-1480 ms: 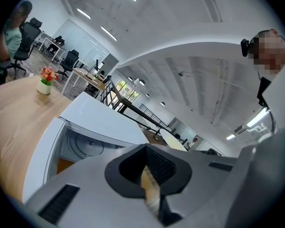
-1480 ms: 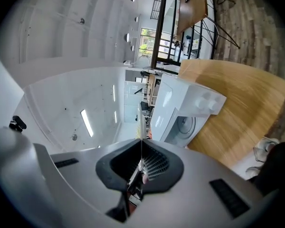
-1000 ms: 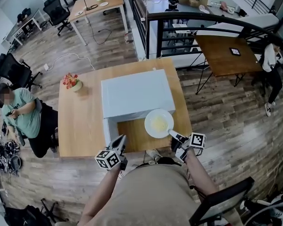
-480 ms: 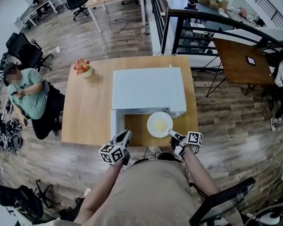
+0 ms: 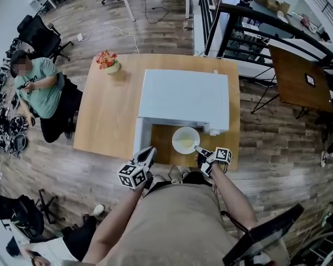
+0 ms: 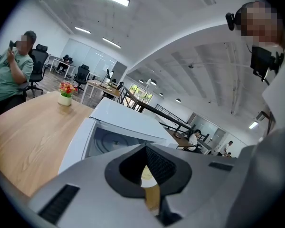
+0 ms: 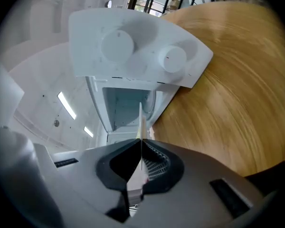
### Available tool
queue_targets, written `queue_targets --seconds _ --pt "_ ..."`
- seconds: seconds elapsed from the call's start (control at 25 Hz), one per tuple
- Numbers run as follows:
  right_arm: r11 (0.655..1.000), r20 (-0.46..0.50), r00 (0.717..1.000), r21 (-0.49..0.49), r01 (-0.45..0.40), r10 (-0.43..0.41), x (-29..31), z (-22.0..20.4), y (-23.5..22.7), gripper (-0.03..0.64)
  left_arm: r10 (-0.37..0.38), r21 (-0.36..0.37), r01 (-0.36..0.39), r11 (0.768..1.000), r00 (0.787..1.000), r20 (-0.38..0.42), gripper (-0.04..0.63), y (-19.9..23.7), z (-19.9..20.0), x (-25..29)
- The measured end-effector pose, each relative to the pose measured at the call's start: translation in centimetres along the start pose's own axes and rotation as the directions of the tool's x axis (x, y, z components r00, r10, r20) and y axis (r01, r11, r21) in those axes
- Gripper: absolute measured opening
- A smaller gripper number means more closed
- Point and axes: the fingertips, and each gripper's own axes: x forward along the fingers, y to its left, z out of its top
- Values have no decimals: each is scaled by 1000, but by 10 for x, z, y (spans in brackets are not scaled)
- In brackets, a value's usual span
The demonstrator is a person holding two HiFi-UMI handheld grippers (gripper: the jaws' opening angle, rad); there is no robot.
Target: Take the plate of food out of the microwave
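Observation:
A white plate (image 5: 185,139) with pale yellow food hangs just in front of the white microwave (image 5: 183,98), over the wooden table (image 5: 105,115). My right gripper (image 5: 198,150) is shut on the plate's near right rim. In the right gripper view the plate (image 7: 141,120) shows edge-on between the pads of the right gripper (image 7: 141,141), with the microwave (image 7: 133,46) and its two knobs behind. The microwave door (image 5: 139,140) stands open at the left. My left gripper (image 5: 147,154) hovers by the door's near end, jaws together and holding nothing. In the left gripper view, the left gripper (image 6: 145,148) faces the microwave (image 6: 128,122).
A small flower pot (image 5: 108,62) stands on the table's far left corner. A seated person (image 5: 39,87) is on the floor side left of the table. A dark railing (image 5: 233,21) and another wooden table (image 5: 299,76) lie beyond to the right.
The plate has come a little further out of the microwave toward me, with the right gripper still holding it. The head view has shifted; the left gripper stays by the door.

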Motion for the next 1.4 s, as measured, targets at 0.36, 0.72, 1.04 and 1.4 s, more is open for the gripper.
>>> queue_targets --seconds 0.36,0.72,1.04,1.4 --pt "993 -127 985 -17 114 -115 37 -2 -51 12 64 -60 -62 996 998 28 3 12 -3 -14" --pt "977 -255 944 -95 190 -208 57 -13 -75 12 139 -120 -131 984 989 57 3 15 -12 -19" --pt "925 -284 880 -110 364 -381 59 -19 -112 14 188 -166 -169 972 977 101 3 13 -15 -25" --pt "890 -212 897 169 424 -387 67 -16 -107 294 216 -257 -165 952 958 188 3 16 -6 -38"
